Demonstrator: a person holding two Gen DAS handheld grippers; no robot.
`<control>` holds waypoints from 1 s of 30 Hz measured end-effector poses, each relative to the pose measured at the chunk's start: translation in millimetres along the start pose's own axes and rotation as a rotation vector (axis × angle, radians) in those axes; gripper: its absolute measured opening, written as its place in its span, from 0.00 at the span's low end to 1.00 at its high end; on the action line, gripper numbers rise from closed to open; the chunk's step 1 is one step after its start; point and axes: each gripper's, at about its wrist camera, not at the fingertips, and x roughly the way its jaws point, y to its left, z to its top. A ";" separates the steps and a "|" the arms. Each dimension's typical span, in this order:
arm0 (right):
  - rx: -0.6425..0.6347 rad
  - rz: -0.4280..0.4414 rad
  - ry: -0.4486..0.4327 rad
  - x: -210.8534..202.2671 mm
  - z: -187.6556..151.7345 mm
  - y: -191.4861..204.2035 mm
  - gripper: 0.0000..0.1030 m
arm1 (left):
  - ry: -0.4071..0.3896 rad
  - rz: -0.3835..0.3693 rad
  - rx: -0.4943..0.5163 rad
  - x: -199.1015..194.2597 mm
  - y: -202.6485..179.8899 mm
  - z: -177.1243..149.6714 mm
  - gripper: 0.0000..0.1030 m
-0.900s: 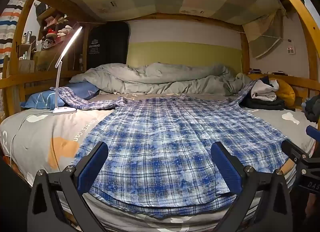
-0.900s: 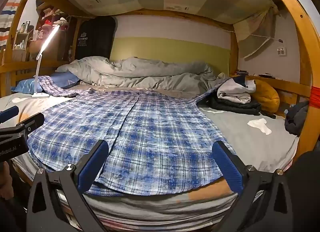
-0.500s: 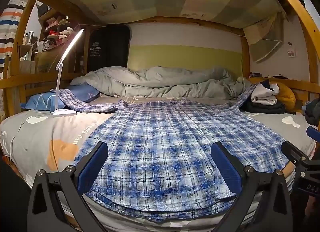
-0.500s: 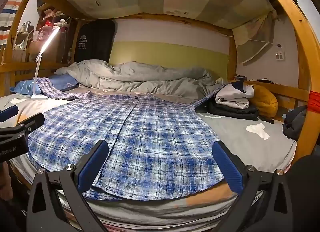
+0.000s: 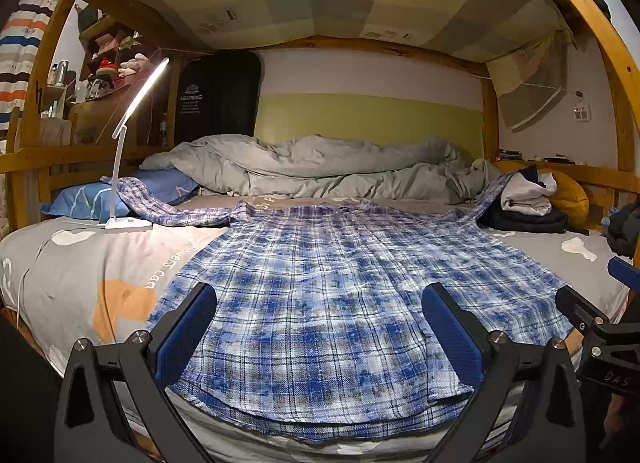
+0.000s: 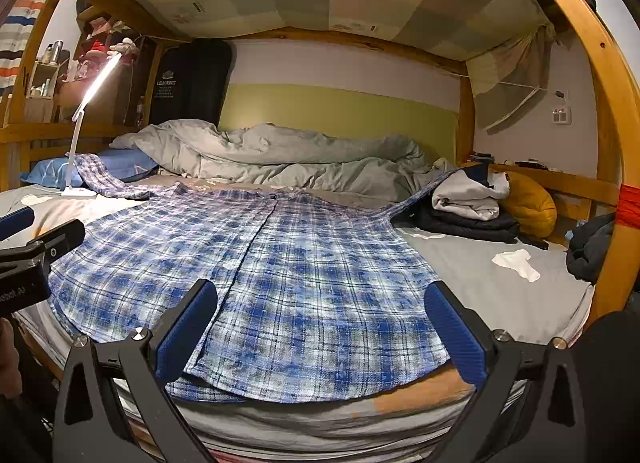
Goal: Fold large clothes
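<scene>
Looking along the left gripper [image 5: 320, 327], its two blue-padded fingers [image 5: 186, 333] stand spread wide with nothing between them, held above the near hem of a blue plaid shirt [image 5: 328, 287]. That shirt lies flat on a grey bedsheet [image 5: 80, 267], buttoned front up, hem toward the camera and both sleeves stretched out to the sides near the far end. A lit white desk lamp [image 5: 128, 143] stands on the sheet at the left, a rumpled grey duvet [image 5: 320, 167] is heaped beyond the collar, and the right gripper [image 5: 600, 327] shows at the right edge. From the right gripper [image 6: 322, 325], the same blue plaid shirt [image 6: 304, 275] fills the middle of the bed; these fingers are likewise wide apart and empty above the hem. Folded clothes [image 6: 468, 203] are stacked by the right sleeve, with a yellow cushion [image 6: 528, 203] just behind them, and the left gripper [image 6: 36, 247] shows at the left edge.
</scene>
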 end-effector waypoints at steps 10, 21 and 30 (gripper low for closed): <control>0.001 0.002 0.007 2.1 -1.8 1.8 1.00 | -0.010 0.002 -0.005 -1.3 1.1 2.0 1.00; 0.004 0.004 0.010 1.8 -3.2 0.9 1.00 | -0.009 0.010 -0.008 -2.7 0.8 4.1 1.00; 0.007 0.007 0.014 3.1 -3.7 1.6 1.00 | -0.001 0.013 -0.002 -2.0 -1.4 2.9 1.00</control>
